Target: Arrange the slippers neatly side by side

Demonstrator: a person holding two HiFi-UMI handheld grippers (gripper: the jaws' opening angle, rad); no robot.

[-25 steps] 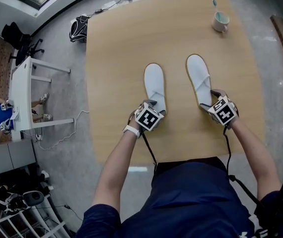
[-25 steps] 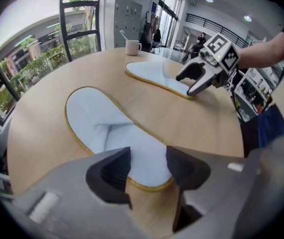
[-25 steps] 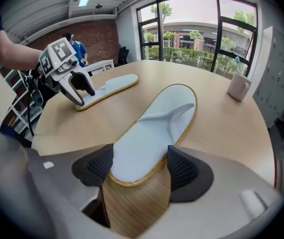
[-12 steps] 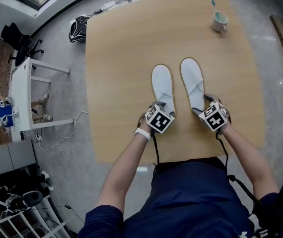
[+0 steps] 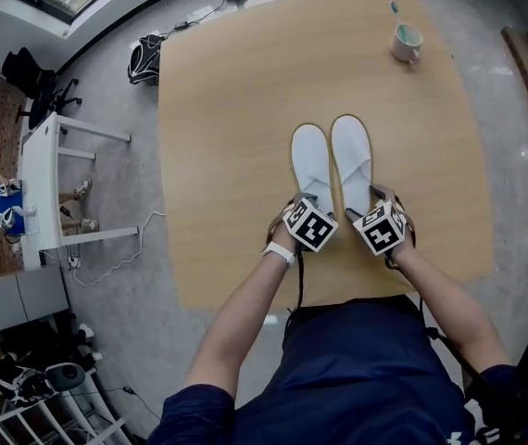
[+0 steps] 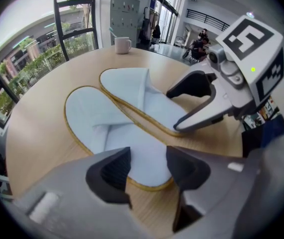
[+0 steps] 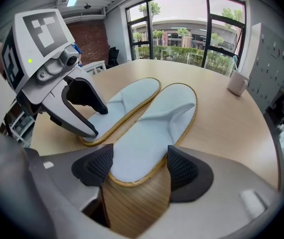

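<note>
Left tool (image 6: pixel 147 169) clamped on heel of white tan-edged fabric slipper (image 6: pixel 107 128). Right tool (image 7: pixel 134 167) clamped on matching slipper (image 7: pixel 157 118), touching at its three o'clock.

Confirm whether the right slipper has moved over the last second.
Yes. The right slipper slid left, farther from the mug, ending beside the left slipper.
</note>
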